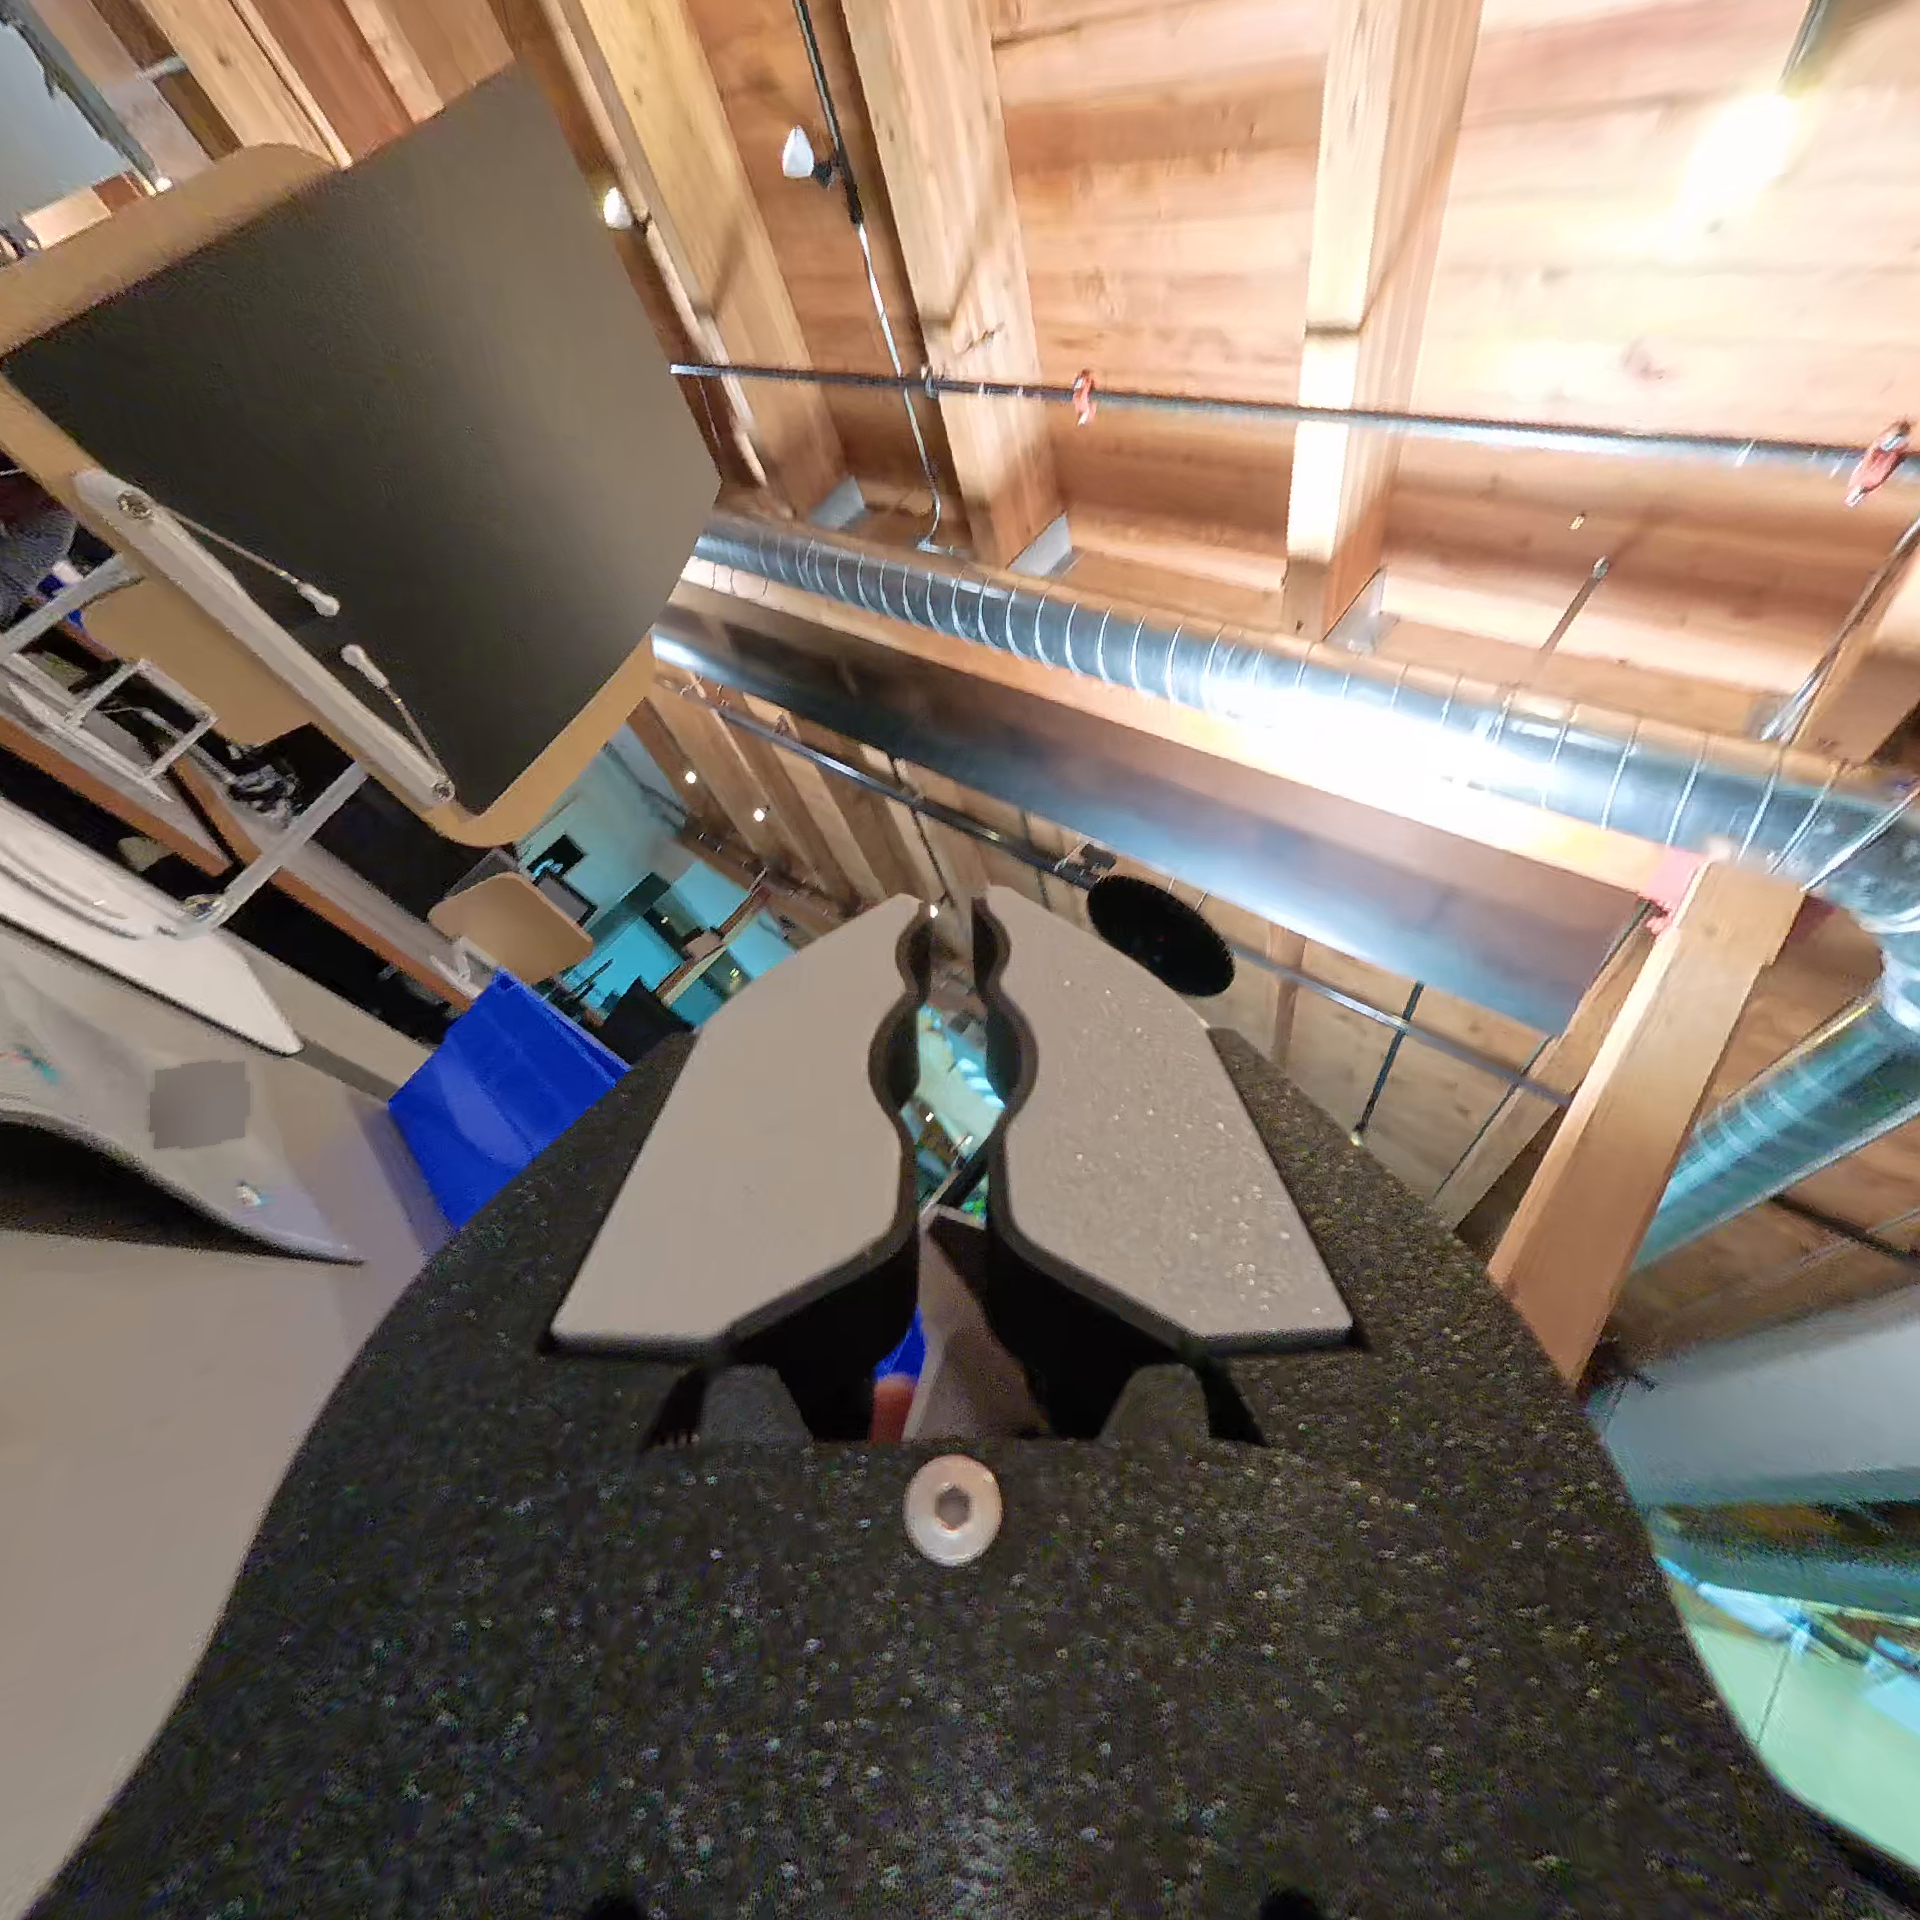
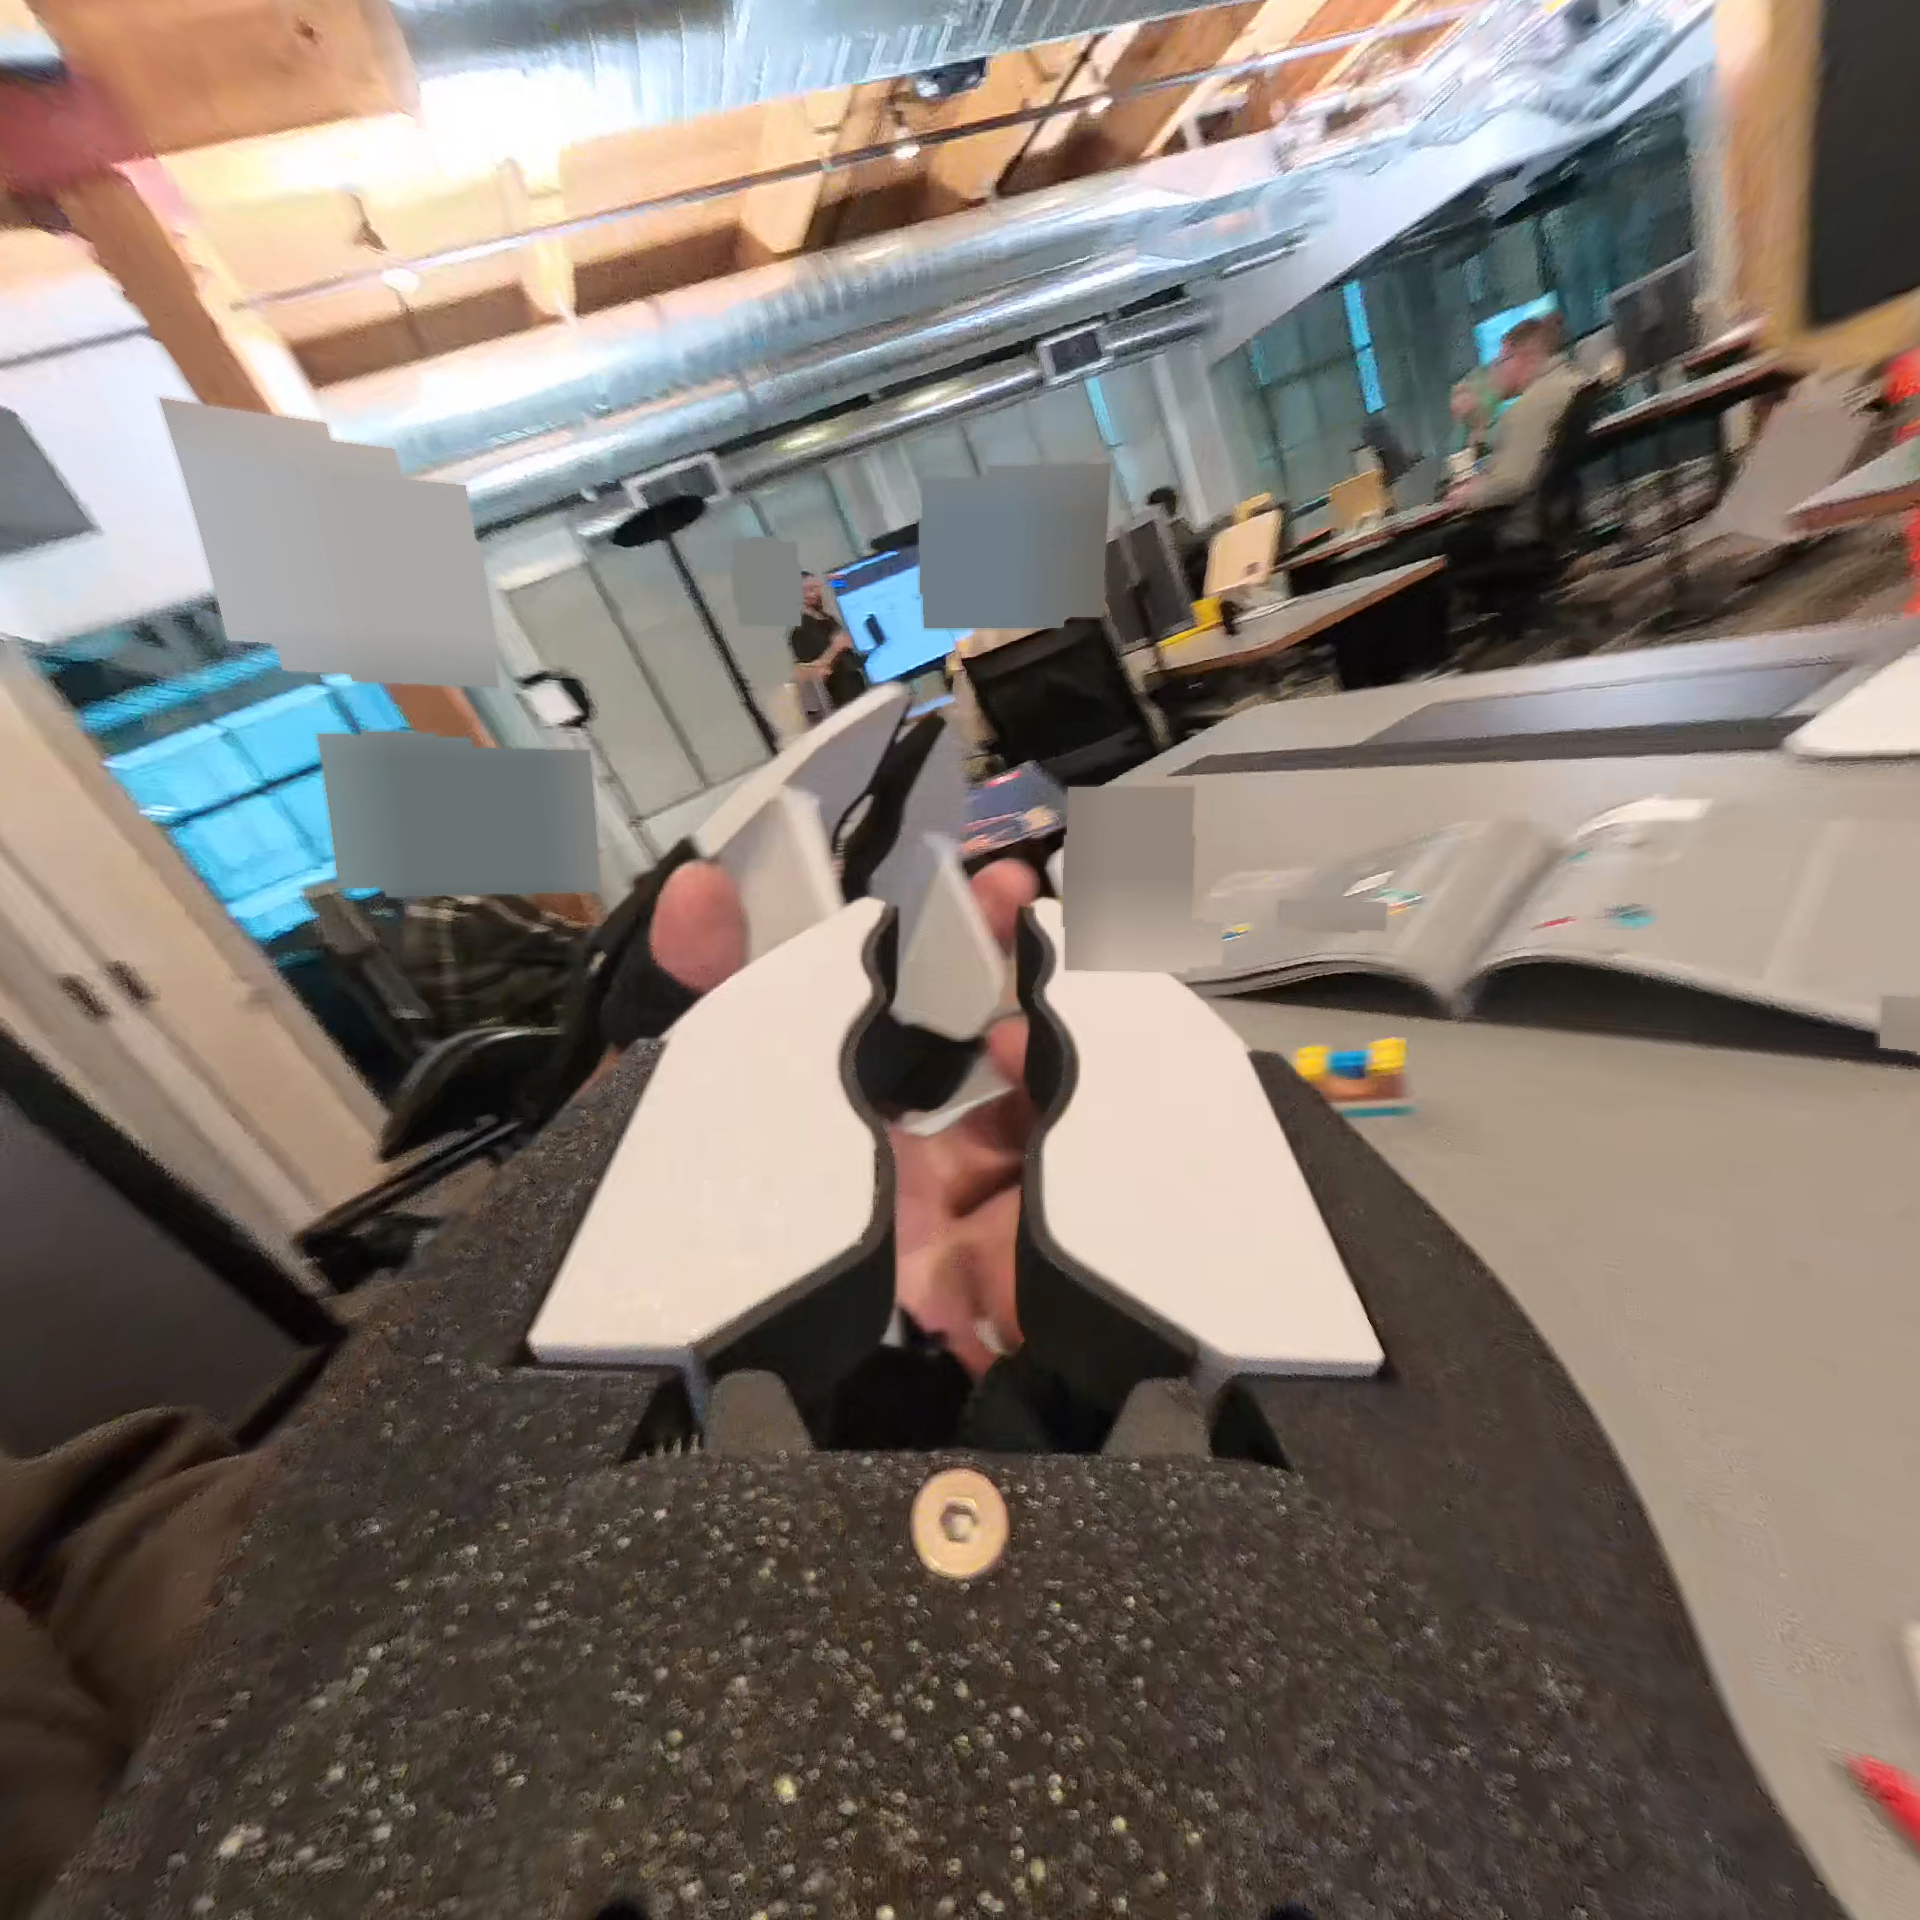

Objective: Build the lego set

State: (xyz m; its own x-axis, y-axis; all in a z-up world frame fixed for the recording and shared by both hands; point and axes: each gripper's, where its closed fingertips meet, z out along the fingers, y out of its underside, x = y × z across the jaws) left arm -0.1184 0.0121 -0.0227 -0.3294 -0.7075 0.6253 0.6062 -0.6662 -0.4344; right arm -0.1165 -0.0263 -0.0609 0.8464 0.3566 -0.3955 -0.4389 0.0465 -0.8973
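Observation:
My left gripper (image 1: 951,920) points up at the wooden ceiling with its jaws nearly together and nothing between them. My right gripper (image 2: 956,914) is tilted up over the grey table (image 2: 1558,1299), with its jaws a narrow gap apart and holding nothing. Just beyond it, a hand in a black fingerless glove (image 2: 701,935) holds the other gripper, whose white fingers (image 2: 800,821) show blurred. A small lego build (image 2: 1351,1075) of yellow and blue bricks on a brown base stands on the table to the right. An open instruction booklet (image 2: 1455,914) lies behind it.
A red piece (image 2: 1886,1787) lies at the table's near right edge. A blue bin (image 1: 499,1091) and a chair (image 1: 395,416) stand at the left of the left wrist view. Desks and people are far behind, with ducts and beams overhead. Both grippers' tips are roughly 20 cm from the small lego build (image 2: 1351,1075).

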